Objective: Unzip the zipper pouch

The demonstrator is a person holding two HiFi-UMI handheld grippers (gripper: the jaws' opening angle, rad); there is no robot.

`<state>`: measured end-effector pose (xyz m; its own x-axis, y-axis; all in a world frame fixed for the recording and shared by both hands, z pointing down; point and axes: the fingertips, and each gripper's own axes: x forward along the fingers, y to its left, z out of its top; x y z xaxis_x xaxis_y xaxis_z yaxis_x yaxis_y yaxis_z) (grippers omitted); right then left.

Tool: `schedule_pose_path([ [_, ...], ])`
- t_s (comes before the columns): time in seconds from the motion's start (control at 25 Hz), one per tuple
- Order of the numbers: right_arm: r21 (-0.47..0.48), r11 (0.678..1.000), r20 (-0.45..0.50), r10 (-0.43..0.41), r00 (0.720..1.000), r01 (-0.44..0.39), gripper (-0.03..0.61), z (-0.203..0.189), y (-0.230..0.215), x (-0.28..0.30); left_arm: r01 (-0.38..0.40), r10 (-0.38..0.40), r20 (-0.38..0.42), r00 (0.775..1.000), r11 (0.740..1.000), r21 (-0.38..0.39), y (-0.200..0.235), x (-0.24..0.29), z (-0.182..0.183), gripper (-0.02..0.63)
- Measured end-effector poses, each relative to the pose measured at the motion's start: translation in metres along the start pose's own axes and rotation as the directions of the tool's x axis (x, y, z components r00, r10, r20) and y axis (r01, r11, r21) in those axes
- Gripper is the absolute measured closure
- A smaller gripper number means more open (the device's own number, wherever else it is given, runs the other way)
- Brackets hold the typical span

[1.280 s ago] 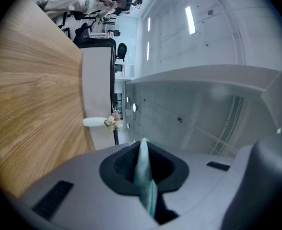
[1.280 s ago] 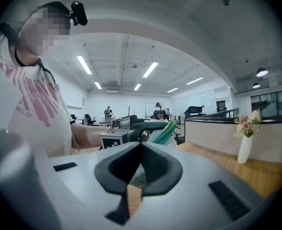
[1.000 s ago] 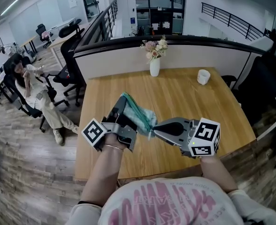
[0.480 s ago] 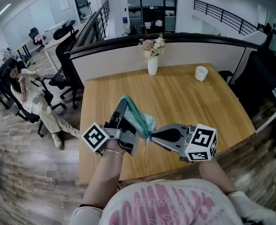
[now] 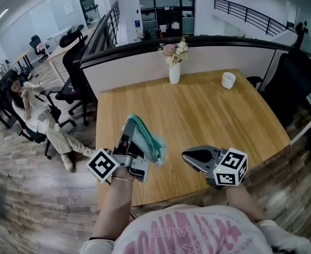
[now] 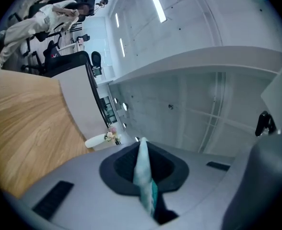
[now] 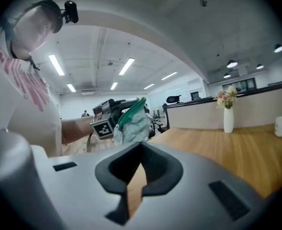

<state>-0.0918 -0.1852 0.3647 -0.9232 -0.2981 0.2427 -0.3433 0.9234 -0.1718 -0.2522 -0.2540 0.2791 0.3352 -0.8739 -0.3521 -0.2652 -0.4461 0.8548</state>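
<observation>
The zipper pouch (image 5: 146, 142) is pale teal cloth with a green zipper edge. My left gripper (image 5: 130, 131) holds it up over the front left of the wooden table (image 5: 213, 115). In the left gripper view the left gripper (image 6: 142, 147) is shut on a fold of the pouch (image 6: 146, 181). My right gripper (image 5: 185, 155) is off to the right of the pouch, apart from it. Its jaws are shut with nothing between them. In the right gripper view the right gripper (image 7: 141, 145) points toward the pouch (image 7: 134, 121), which hangs some way ahead.
A white vase of flowers (image 5: 174, 72) and a white mug (image 5: 228, 80) stand at the table's far edge, below a dark-topped partition. Black office chairs (image 5: 73, 86) and a seated person (image 5: 36, 107) are on the floor to the left. Another chair (image 5: 293, 89) is at the right.
My right gripper was at the pouch's lower corner; it has come off it and drawn back to the right. The left gripper, still holding the pouch, has shifted slightly left.
</observation>
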Motion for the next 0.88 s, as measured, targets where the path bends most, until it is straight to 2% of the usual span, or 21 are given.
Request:
schedule_pose_path([
  [0.12,0.084,0.984,-0.012,-0.156,0.988,0.156,0.578,-0.007,-0.02,-0.003,-0.03,0.031,-0.008,0.999,0.999,0.04,0.002,-0.014,-0.002,0.6],
  [0.24,0.158,0.939,-0.05,-0.301,0.952,0.305,0.578,-0.013,-0.039,-0.009,-0.084,0.085,-0.005,0.996,0.991,0.101,0.01,-0.023,-0.004,0.6],
  [0.28,0.193,0.918,-0.055,-0.343,0.938,0.347,0.58,-0.013,-0.045,-0.014,-0.112,0.115,-0.009,0.993,0.982,0.149,0.013,-0.027,-0.003,0.6],
  [0.36,0.273,0.871,-0.043,-0.413,0.91,0.409,0.578,-0.01,-0.054,-0.025,-0.167,0.181,-0.02,0.983,0.942,0.292,0.016,-0.034,0.0,0.6],
  [0.4,0.306,0.851,-0.024,-0.442,0.897,0.427,0.58,-0.005,-0.057,-0.033,-0.166,0.185,-0.025,0.982,0.927,0.337,0.013,-0.035,-0.002,0.6],
  [0.52,0.352,0.81,0.057,-0.519,0.853,0.469,0.578,0.014,-0.064,-0.062,-0.128,0.151,-0.033,0.988,0.922,0.365,0.001,-0.035,-0.01,0.6],
  [0.72,0.374,0.787,0.239,-0.592,0.77,0.49,0.58,0.049,-0.06,-0.112,-0.139,0.15,-0.003,0.989,0.919,0.369,-0.02,-0.048,-0.017,0.6],
  [0.8,0.362,0.783,0.259,-0.605,0.753,0.505,0.58,0.055,-0.057,-0.127,-0.138,0.144,0.014,0.99,0.918,0.372,-0.028,-0.055,-0.022,0.6],
  [0.88,0.355,0.783,0.251,-0.605,0.755,0.51,0.58,0.052,-0.051,-0.138,-0.143,0.142,0.03,0.989,0.922,0.36,-0.037,-0.064,-0.03,0.6],
])
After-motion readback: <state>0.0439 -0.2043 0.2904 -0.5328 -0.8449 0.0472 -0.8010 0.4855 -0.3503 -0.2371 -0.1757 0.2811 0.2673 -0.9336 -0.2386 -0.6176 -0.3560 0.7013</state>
